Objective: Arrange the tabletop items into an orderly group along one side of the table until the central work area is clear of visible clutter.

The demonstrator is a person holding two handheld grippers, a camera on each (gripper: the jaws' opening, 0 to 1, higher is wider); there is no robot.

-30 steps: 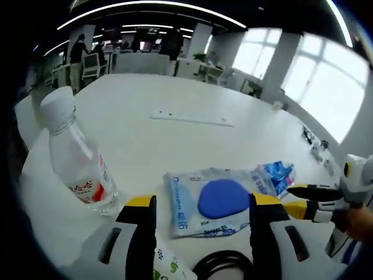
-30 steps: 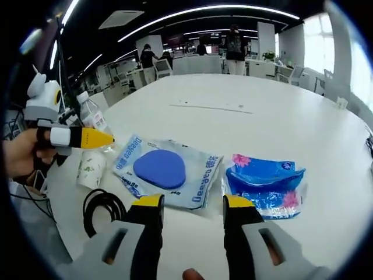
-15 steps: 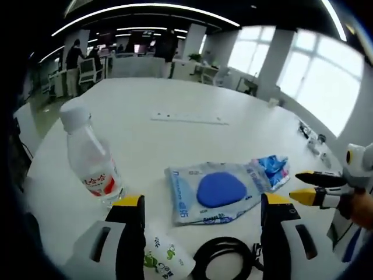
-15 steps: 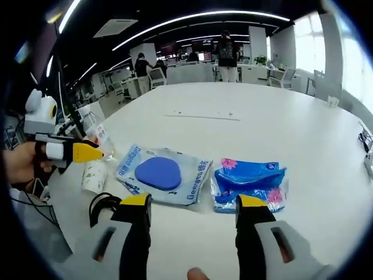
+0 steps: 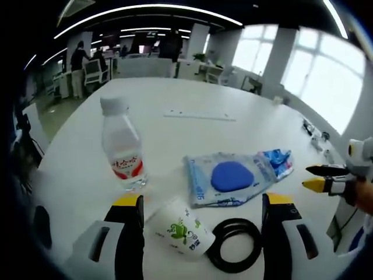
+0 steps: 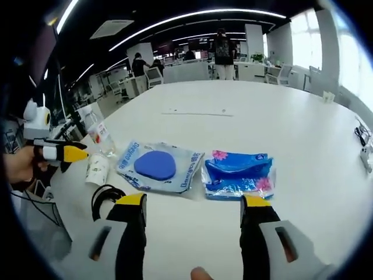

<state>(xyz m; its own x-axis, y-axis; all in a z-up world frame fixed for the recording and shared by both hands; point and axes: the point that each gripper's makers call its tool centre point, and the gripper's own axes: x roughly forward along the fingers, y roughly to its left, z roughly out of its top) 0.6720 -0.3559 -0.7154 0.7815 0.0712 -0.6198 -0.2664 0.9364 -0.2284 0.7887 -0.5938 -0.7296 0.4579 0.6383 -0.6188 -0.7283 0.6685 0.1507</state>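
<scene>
right gripper jaws apart, wipes pack, blue packet

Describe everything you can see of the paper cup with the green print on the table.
The paper cup is white, with a green cartoon print and small green marks on its wall. It looks like thin paper. It lies on its side on the white table, between the water bottle and the black cable coil, just ahead of the left tool, whose jaws stand apart. Whether the cup touches the coil is unclear. Nothing grips it.

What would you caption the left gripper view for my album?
Open left claw over a white table with water bottle, paper cup, black cable coil and wipes pack.
</scene>
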